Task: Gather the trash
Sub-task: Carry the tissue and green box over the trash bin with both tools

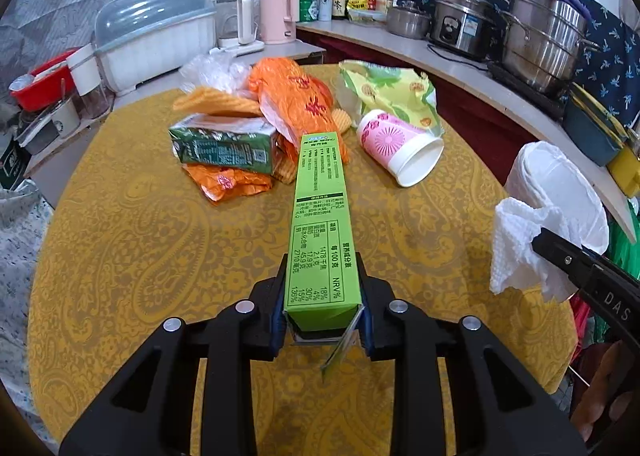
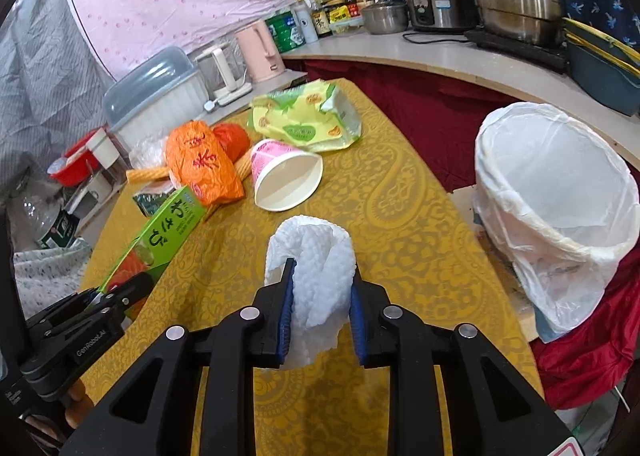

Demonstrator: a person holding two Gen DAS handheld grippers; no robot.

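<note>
My left gripper [image 1: 323, 296] is shut on the near end of a long green carton [image 1: 320, 216], which points away over the yellow table [image 1: 140, 236]. That same green carton [image 2: 168, 236] and the left gripper [image 2: 120, 292] show at the left of the right wrist view. My right gripper [image 2: 322, 296] is shut on a crumpled white paper towel [image 2: 316, 268], held above the table. The paper towel [image 1: 520, 252] also hangs at the right edge of the left wrist view. More trash lies ahead: an orange bag [image 1: 292, 96], a dark green box [image 1: 224, 148], a tipped pink paper cup [image 1: 400, 148] and a yellow-green wrapper [image 1: 392, 92].
A bin lined with a white bag [image 2: 560, 192] stands off the table's right side. A counter [image 2: 440, 52] behind holds steel pots, a rice cooker, bottles and a pink kettle [image 2: 260, 52]. A covered dish rack [image 2: 156, 96] sits at the far left.
</note>
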